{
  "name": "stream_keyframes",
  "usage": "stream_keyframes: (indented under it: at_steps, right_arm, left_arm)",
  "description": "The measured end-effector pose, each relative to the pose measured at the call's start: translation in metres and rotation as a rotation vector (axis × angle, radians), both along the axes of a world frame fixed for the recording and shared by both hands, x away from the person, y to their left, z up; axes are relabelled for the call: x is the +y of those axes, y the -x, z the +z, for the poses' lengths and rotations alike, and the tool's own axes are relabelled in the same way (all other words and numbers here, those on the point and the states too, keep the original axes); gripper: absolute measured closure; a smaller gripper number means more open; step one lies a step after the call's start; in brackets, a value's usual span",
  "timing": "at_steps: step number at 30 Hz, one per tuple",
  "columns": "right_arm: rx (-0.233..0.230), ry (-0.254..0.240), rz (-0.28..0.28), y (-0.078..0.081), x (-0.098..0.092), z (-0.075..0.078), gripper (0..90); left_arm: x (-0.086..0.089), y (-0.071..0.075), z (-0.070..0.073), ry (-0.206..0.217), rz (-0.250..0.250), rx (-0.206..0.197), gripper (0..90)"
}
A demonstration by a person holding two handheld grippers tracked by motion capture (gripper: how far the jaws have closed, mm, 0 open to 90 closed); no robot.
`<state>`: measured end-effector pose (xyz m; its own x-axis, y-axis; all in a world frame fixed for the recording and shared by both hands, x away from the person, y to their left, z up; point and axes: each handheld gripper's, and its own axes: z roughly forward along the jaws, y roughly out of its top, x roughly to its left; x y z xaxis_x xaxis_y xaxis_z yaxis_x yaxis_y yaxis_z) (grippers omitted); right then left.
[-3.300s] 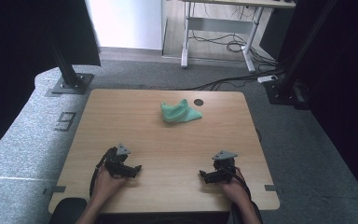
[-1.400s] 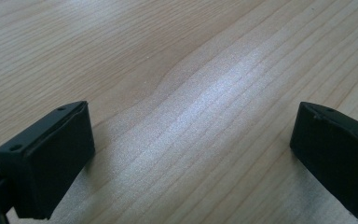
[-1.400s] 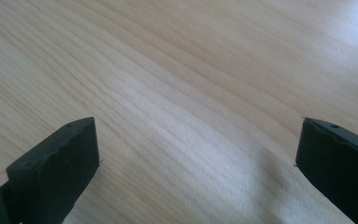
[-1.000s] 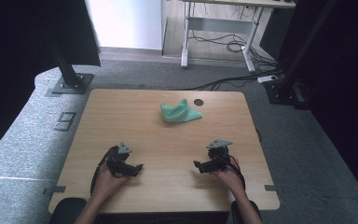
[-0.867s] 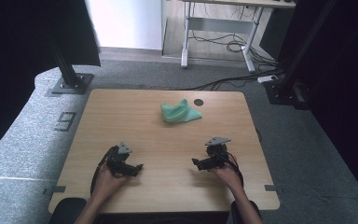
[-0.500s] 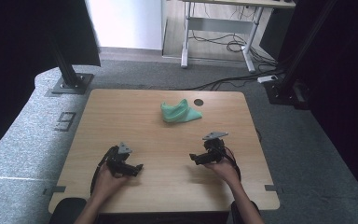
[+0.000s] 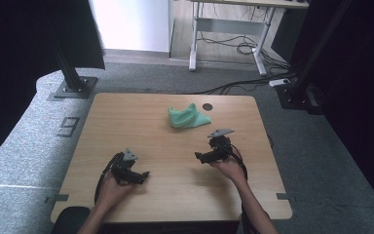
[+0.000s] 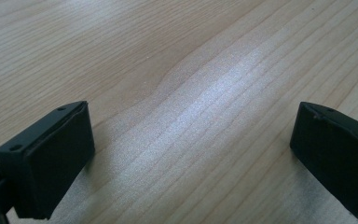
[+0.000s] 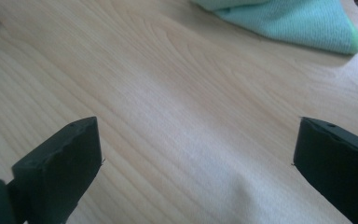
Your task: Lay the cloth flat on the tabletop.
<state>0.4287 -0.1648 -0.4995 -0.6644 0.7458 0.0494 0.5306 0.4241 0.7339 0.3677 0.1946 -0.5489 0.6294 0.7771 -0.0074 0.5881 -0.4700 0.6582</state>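
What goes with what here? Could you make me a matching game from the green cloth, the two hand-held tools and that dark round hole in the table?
Things:
1. green cloth
2. left tool
3. right tool
4. round hole

Descriptions:
A. open, at the table's near left
B. crumpled, toward the far edge
C. dark, just right of the cloth
D. open, nearer the cloth, jaws pointing left

Pairs: 1-B, 2-A, 3-D, 4-C

Soft daylight, tabletop glare, blurred close-ups
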Motion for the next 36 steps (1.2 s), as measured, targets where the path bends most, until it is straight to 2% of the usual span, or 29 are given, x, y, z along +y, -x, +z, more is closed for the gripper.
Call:
stream_keyframes:
  at_steps: [3, 13, 21, 28, 36]
  right_arm:
    - [-0.002, 0.002, 0.005, -0.007, 0.006, 0.003, 5.4]
    - [-0.004, 0.036, 0.024, -0.026, 0.017, 0.005, 8.0]
    - [-0.004, 0.023, 0.034, -0.042, 0.022, 0.01, 12.6]
    - [-0.005, 0.038, 0.045, -0.052, 0.031, 0.013, 14.0]
    - [-0.006, 0.032, 0.055, -0.066, 0.04, 0.014, 18.0]
  left_arm:
    - [0.0, 0.0, 0.0, 0.0, 0.0, 0.0, 0.0]
    - [0.0, 0.0, 0.0, 0.001, 0.001, 0.0, 0.0]
    - [0.0, 0.0, 0.0, 0.0, 0.0, 0.0, 0.0]
    - [0.0, 0.0, 0.0, 0.001, 0.001, -0.001, 0.0]
    - [0.0, 0.0, 0.0, 0.001, 0.001, -0.001, 0.0]
